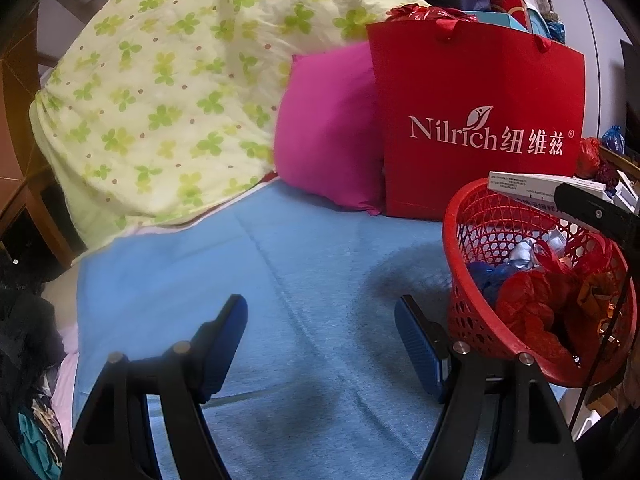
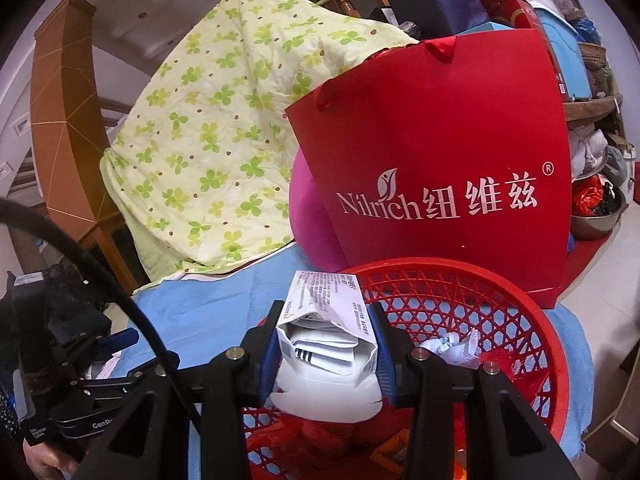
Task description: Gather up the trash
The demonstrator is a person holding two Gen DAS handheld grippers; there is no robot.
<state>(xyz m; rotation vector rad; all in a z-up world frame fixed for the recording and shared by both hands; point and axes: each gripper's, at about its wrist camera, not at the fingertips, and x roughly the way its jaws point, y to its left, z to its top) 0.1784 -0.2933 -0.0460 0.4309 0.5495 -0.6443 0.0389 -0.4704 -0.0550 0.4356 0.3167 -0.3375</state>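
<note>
A red plastic basket [image 1: 464, 280] sits on the blue bed sheet [image 1: 280, 264] at the right, holding crumpled red, blue and silvery trash. My left gripper [image 1: 320, 332] is open and empty over the sheet, just left of the basket. My right gripper [image 2: 326, 332] is shut on a torn white cardboard box [image 2: 324, 320] and holds it above the basket [image 2: 520, 320]. The same box [image 1: 540, 186] and the right gripper show over the basket's far rim in the left wrist view.
A red Nilrich paper bag [image 1: 476, 120] stands behind the basket, beside a pink pillow [image 1: 328, 136]. A green-flowered quilt [image 1: 168, 92] is piled at the back left. Dark clothes [image 1: 24, 340] lie off the bed's left edge. The left gripper's body [image 2: 68, 380] shows at lower left.
</note>
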